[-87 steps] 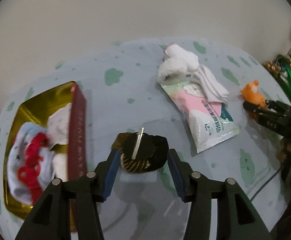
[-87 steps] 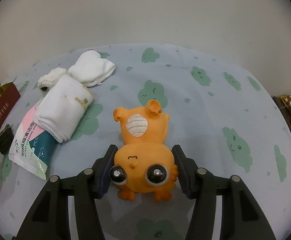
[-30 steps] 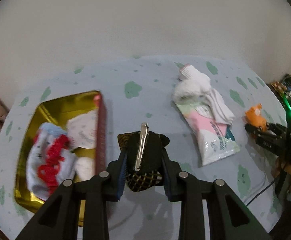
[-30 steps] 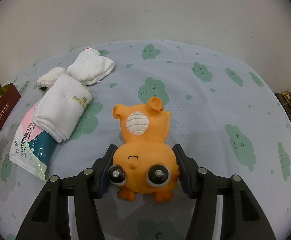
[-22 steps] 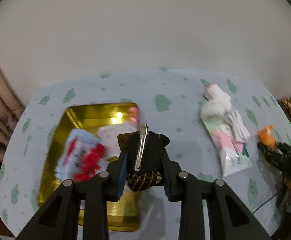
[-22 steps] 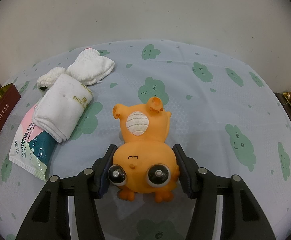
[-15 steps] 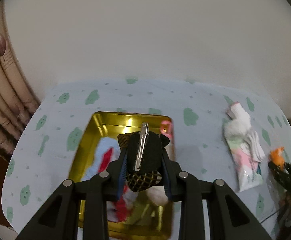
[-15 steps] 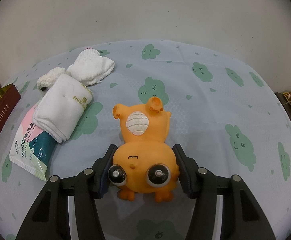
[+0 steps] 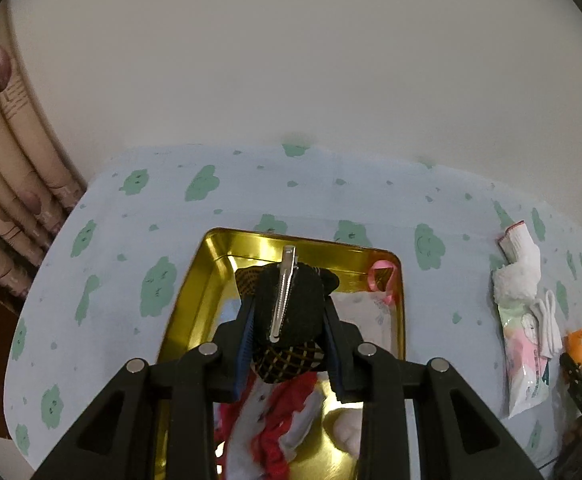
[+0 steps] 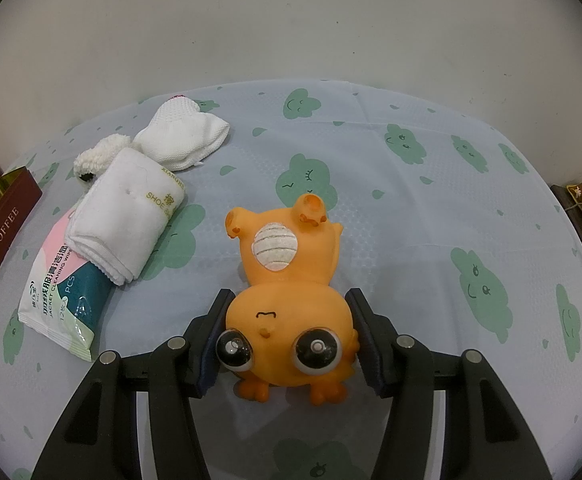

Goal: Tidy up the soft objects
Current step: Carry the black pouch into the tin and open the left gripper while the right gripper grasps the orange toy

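Holding a black hair clip point(image 9: 289, 308) tight between its fingers, the left gripper point(image 9: 289, 344) is hanging above the gold tin point(image 9: 195, 300). Red and white cloth things point(image 9: 275, 420) are lying inside the tin. The right gripper point(image 10: 287, 344) is squeezing the head of an orange toy point(image 10: 287, 280) lying on the cloud-print tablecloth point(image 10: 431, 220). A folded white towel point(image 10: 125, 216) is resting on a wipes packet point(image 10: 61, 300), with a white sock point(image 10: 181, 142) touching the towel's far end.

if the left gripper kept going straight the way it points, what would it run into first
Probably the gold tin: the left gripper, shut on the black hair clip, points down at its far end. Depth is unclear, so this is a guess.
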Demonstrator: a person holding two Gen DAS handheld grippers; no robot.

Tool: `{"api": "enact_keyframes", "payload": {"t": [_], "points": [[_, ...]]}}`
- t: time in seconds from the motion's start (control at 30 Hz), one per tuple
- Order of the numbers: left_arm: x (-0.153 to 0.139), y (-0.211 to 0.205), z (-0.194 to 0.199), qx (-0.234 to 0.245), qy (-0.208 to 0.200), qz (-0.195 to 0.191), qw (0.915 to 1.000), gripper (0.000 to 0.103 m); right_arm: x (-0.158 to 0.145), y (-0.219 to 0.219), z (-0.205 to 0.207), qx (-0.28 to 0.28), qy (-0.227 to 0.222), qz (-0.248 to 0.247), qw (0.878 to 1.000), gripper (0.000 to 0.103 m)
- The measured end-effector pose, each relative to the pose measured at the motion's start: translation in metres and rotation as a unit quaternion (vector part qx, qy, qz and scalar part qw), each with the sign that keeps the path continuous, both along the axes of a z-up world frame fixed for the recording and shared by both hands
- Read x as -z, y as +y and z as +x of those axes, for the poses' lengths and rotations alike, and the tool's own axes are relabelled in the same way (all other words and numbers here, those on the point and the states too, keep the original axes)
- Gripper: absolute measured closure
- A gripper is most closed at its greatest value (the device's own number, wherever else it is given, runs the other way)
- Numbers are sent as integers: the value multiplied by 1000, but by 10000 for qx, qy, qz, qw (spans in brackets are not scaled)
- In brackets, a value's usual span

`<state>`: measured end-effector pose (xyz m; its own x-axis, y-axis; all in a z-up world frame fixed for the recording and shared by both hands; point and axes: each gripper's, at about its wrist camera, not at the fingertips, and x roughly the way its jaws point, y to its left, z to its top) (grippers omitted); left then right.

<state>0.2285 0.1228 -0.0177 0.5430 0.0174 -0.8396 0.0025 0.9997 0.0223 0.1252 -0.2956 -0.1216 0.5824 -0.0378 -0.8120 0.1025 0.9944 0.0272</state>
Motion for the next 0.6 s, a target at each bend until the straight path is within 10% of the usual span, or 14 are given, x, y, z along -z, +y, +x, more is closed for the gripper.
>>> {"api": "enact_keyframes", "payload": {"t": [0.6], "points": [[47, -12, 38, -100, 418, 379, 9984, 66, 0, -1, 0, 0, 5, 0, 10000, 49]]}}
